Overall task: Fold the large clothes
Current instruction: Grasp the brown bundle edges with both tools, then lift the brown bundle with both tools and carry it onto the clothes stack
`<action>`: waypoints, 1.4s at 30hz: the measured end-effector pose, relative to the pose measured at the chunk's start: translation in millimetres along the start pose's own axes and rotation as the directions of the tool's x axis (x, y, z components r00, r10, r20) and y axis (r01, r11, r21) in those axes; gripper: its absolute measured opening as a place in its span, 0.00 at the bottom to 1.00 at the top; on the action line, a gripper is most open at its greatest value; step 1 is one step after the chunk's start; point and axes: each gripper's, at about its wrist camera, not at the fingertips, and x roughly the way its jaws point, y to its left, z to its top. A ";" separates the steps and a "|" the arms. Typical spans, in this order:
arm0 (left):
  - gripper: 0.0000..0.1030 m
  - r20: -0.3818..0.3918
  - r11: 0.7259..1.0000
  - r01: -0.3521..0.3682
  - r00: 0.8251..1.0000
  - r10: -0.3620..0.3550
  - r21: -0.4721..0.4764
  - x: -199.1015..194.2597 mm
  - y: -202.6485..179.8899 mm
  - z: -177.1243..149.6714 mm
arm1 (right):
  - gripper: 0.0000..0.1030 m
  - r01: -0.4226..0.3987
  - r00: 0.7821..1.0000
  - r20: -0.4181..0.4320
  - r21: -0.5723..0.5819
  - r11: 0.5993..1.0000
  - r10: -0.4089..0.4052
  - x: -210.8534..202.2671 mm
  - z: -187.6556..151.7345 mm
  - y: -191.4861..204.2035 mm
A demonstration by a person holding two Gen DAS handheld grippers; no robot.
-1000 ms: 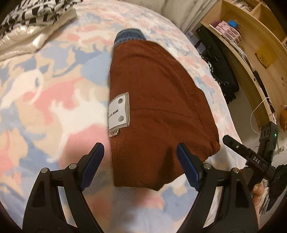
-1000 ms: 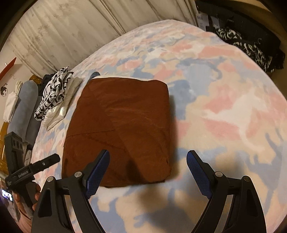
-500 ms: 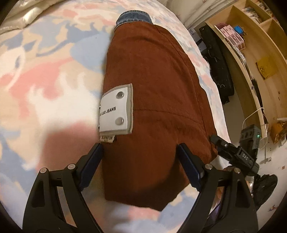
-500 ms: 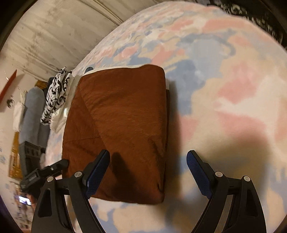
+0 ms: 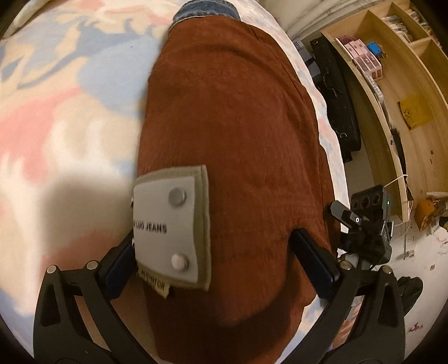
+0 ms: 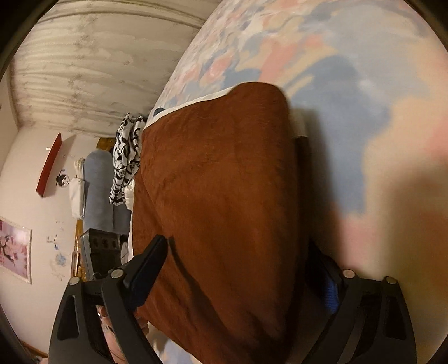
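Corduroy, a thick rust-brown folded garment (image 5: 232, 145) beside its grey patch (image 5: 172, 232), looks soft, bulky: both spread-fingered grippers, left (image 5: 218, 257) and right (image 6: 238, 274), straddle its near edge unclamped.

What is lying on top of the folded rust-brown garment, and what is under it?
On the folded rust-brown garment sits a grey sewn patch with two rivets. Under it lies the pastel patterned bedspread; a blue denim edge shows at the far end. The rest underneath is covered.
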 end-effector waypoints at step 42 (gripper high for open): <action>0.51 0.559 0.883 -0.425 0.789 0.254 0.199 -403.7 25.2 271.4 | 0.21 0.070 0.966 0.241 -0.597 0.799 0.096 242.1 66.5 558.5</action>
